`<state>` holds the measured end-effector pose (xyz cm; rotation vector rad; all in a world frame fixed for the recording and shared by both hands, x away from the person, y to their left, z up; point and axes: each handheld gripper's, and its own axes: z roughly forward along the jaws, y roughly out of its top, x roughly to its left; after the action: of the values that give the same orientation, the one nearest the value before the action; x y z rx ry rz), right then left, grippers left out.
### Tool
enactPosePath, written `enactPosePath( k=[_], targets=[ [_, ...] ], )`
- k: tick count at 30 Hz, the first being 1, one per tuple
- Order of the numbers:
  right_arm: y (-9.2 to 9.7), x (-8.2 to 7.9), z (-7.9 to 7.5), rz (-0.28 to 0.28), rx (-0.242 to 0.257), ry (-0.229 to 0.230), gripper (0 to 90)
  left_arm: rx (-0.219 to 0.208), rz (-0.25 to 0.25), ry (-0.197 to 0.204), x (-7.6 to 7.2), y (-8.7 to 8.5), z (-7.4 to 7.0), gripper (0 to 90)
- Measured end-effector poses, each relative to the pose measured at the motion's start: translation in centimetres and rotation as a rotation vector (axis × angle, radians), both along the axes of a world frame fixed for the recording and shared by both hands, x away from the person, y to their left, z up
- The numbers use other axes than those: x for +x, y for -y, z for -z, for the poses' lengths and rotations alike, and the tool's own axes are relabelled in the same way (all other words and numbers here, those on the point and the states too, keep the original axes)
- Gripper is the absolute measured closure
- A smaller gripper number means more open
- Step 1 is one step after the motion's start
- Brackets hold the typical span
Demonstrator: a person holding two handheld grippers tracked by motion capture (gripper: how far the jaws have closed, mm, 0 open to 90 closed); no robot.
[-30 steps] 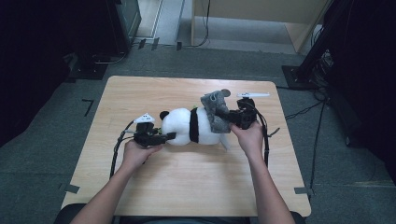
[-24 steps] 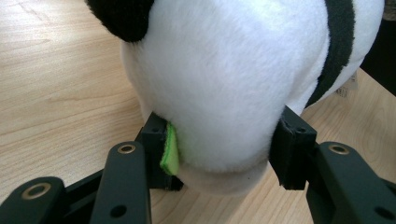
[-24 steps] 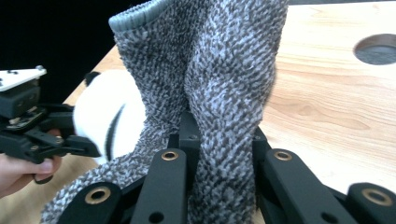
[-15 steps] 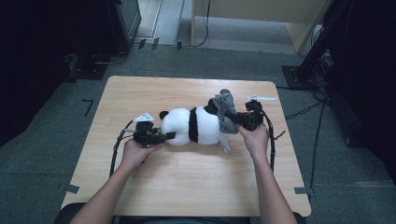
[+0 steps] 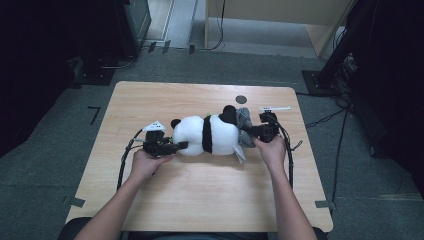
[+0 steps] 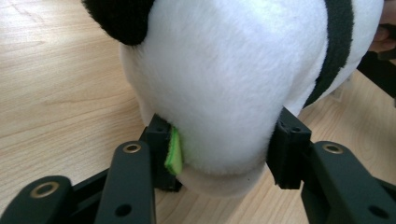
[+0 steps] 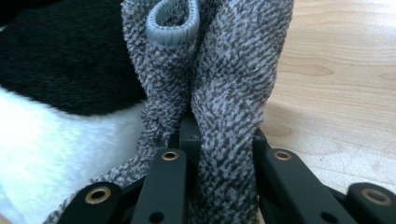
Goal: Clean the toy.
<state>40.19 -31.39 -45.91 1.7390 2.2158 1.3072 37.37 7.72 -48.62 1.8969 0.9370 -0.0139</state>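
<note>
panda plush [image 5: 205, 135]: lying on its side mid-table [image 5: 200, 200]
left gripper [image 6: 219, 158]: jaws just closing, clamped on the white head end
right gripper [image 7: 219, 154]: jaws pinching grey knit garment [image 7: 224, 88]

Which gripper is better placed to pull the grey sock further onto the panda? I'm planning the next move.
The right gripper: it is shut on the grey sock at the toy panda's black foot end. The left gripper merely steadies the white head.

The panda [image 5: 205, 135] lies mid-worktop [image 5: 200, 195], left tool [image 5: 175, 147] at its left end, right tool [image 5: 248, 132] and sock [image 5: 243, 119] at its right.
</note>
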Motion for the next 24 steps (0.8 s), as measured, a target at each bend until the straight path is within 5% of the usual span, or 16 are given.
enactPosePath(
  k=[4, 13, 19, 24],
  targets=[
    [0.3, -0.3, -0.7, 0.013, -0.001, 0.024, 77.7, -0.013, -0.003, -0.011, -0.2, 0.0, -0.3, 55.9],
    [0.8, -1.9, -4.9, 0.007, 0.052, 0.153, 77.5, -0.051, 0.032, -0.065, -0.7, -0.8, -1.4, 57.6],
    [-1.2, -3.5, -7.8, -0.084, 0.070, 0.221, 77.4, -0.038, 0.023, -0.073, -0.9, -0.7, -1.2, 56.0],
    [-4.0, -4.3, -7.6, -0.176, 0.047, 0.193, 77.2, -0.008, 0.017, -0.051, -0.9, -0.8, -0.9, 52.8]
  ],
)
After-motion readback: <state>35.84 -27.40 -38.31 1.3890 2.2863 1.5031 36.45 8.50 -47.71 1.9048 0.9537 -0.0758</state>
